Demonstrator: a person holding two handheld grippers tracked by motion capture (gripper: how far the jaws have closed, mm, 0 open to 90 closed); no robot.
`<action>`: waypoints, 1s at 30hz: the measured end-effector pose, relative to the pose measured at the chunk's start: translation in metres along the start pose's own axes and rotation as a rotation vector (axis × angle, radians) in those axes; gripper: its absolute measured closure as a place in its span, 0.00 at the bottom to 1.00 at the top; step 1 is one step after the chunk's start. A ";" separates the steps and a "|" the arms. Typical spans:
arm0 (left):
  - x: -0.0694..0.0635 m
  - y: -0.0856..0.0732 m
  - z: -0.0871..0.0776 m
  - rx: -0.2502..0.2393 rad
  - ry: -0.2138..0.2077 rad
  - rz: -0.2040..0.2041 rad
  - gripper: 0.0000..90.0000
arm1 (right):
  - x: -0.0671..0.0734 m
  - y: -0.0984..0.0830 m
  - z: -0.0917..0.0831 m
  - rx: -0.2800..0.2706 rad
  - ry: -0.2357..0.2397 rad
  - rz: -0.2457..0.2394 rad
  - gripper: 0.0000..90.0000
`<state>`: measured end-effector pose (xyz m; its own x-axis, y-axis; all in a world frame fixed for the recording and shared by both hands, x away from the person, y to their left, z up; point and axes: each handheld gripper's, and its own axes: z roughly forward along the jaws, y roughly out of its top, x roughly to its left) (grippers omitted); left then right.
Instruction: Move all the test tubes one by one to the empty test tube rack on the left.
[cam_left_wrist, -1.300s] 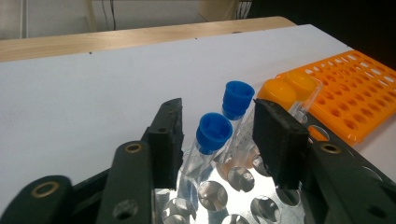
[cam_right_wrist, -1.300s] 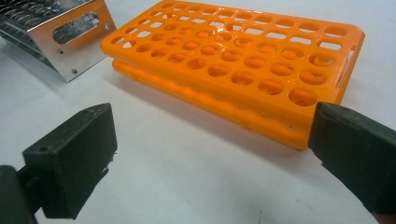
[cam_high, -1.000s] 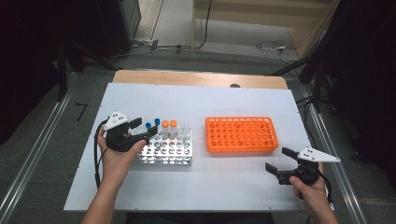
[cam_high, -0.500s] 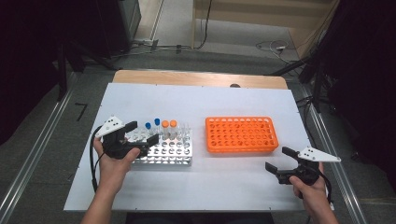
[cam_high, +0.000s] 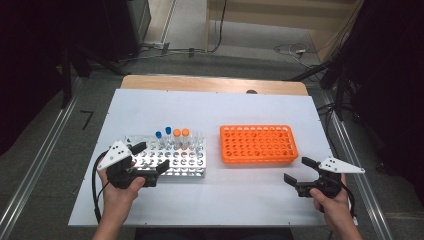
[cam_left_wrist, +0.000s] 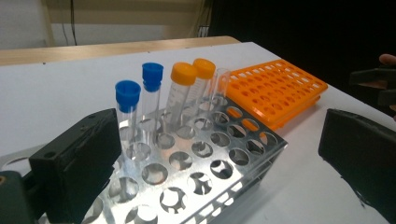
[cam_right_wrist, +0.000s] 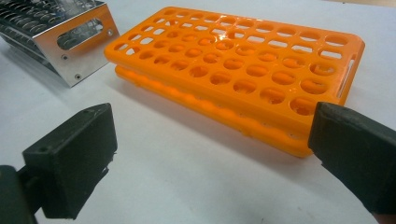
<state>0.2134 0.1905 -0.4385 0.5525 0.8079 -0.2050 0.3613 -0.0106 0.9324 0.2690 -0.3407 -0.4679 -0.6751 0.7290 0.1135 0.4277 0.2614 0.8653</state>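
A metal tube rack stands left of centre on the white table. At its far side it holds two blue-capped tubes and two orange-capped tubes, all upright. My left gripper is at the rack's near-left corner. Its jaws have just been opening and stand wide apart, with only the rack's corner between them. The blue-capped tubes rise just beyond the left jaw, untouched. An empty orange rack lies to the right. My right gripper is open near its front right corner.
A strip of wooden tabletop runs along the table's far edge. Metal rails and cables lie on the floor around it. Bare white surface stretches in front of both racks and behind them.
The left hand drew back from the tubes toward the near left, and its jaws spread wider. The right hand kept still.
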 end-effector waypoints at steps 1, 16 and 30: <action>0.000 -0.001 -0.001 0.000 0.000 -0.006 0.00 | 0.000 0.000 0.000 -0.001 0.000 0.000 0.00; -0.005 -0.021 -0.033 -0.013 0.021 -0.014 0.00 | -0.004 -0.002 -0.003 -0.002 0.000 0.001 0.00; 0.014 -0.038 -0.067 -0.053 0.038 -0.007 0.00 | -0.012 -0.005 -0.005 -0.013 -0.024 0.018 0.00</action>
<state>0.1573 0.2417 -0.4570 0.5206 0.8297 -0.2013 0.3243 0.0259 0.9456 0.2714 -0.3539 -0.4708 -0.6525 0.7487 0.1170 0.4316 0.2403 0.8695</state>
